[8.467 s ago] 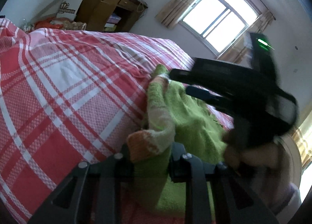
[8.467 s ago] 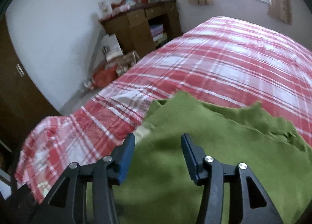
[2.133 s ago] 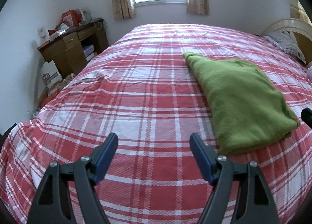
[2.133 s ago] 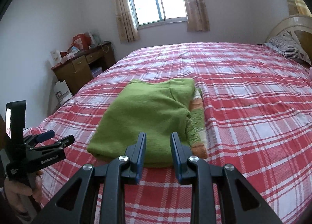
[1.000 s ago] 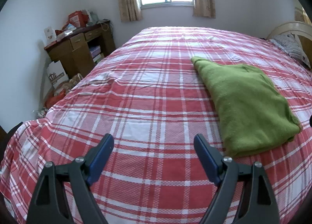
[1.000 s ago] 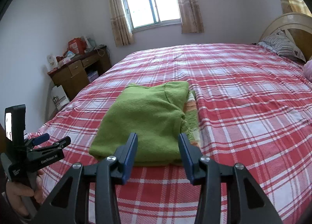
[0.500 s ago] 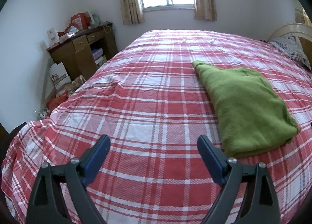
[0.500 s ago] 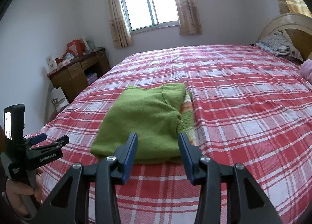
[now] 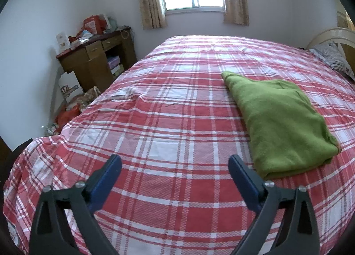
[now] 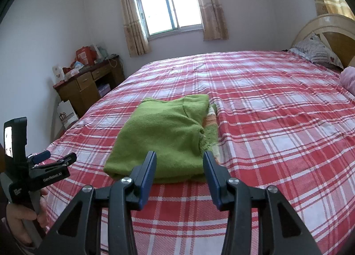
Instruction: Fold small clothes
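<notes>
**Green sweater lies folded on the plaid bed, both hand-held grippers empty**

Left wrist view: the left hand-held gripper (image 9: 174, 163) hangs over the red-and-white plaid bedspread (image 9: 155, 121), its jaws spread wide and just now opening further, with nothing between them. The folded green sweater (image 9: 281, 126) lies flat on the bed, just beyond and to the right of the right finger, apart from it. A wooden desk (image 9: 95, 64) piled with boxes stands by the wall.

Right wrist view: the right hand-held gripper (image 10: 179, 159) is held with a moderate gap, empty, above the bed's near edge. The sweater (image 10: 164, 137) lies straight ahead, an orange-patterned layer peeping out on its right side. At far left a hand (image 10: 20, 217) holds the left hand-held gripper (image 10: 56, 158).
</notes>
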`<state>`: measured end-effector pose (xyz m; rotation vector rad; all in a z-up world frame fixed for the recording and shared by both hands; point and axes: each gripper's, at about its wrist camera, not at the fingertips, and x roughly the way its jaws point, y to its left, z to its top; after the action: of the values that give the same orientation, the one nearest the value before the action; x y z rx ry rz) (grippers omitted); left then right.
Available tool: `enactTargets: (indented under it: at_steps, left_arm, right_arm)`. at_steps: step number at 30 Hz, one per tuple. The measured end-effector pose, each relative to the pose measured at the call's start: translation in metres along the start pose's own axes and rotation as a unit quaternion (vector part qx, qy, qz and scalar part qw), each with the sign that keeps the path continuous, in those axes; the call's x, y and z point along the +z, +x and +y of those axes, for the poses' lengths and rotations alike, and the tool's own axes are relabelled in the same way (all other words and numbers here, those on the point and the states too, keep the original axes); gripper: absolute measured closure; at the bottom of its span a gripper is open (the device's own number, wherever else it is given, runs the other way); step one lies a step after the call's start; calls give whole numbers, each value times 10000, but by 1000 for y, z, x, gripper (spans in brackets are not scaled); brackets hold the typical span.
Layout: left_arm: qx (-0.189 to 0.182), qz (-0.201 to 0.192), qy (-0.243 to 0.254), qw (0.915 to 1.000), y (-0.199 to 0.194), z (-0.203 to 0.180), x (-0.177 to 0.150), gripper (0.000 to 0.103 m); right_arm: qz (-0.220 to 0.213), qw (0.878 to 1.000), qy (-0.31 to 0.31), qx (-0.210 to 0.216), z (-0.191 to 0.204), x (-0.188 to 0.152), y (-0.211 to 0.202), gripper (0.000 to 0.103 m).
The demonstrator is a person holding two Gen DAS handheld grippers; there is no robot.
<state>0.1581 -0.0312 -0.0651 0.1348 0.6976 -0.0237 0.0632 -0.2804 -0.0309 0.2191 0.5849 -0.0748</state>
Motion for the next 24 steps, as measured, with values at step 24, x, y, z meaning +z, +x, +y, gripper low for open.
enactTargets:
  at_steps: [24]
  left_arm:
    - [-1171, 843, -466, 9884, 45, 8, -1, 3]
  right_arm:
    - [405, 9984, 94, -389, -51, 5, 19, 45]
